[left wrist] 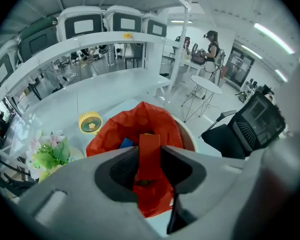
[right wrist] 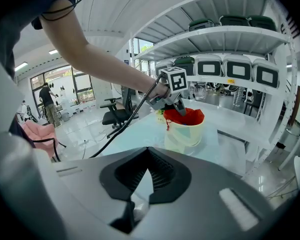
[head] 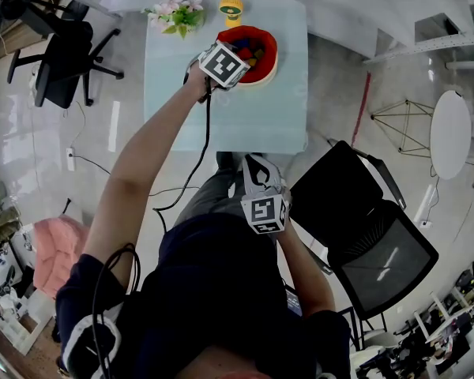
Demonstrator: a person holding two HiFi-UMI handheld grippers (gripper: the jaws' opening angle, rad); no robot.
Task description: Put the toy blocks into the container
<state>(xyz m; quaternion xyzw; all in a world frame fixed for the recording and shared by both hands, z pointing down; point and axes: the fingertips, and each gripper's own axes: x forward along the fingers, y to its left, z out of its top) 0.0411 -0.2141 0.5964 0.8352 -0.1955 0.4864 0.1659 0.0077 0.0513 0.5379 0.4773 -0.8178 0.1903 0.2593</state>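
Two fingers (left wrist: 182,171) (left) on red block (left wrist: 150,156)

Bright, open office or lab workroom. A pale table (head: 245,117) stands on a glossy white floor (head: 340,85), with black swivel chairs (head: 63,61) beside it and a round white table (head: 450,133) off to one side. Long white shelves (right wrist: 225,36) hold rows of lidded crates (right wrist: 238,69) — more crates sit on the tier above. Large windows (right wrist: 82,86) line the far wall. A person (left wrist: 211,46) stands at a distant desk, and a power strip (head: 70,158) with cables lies on the floor.
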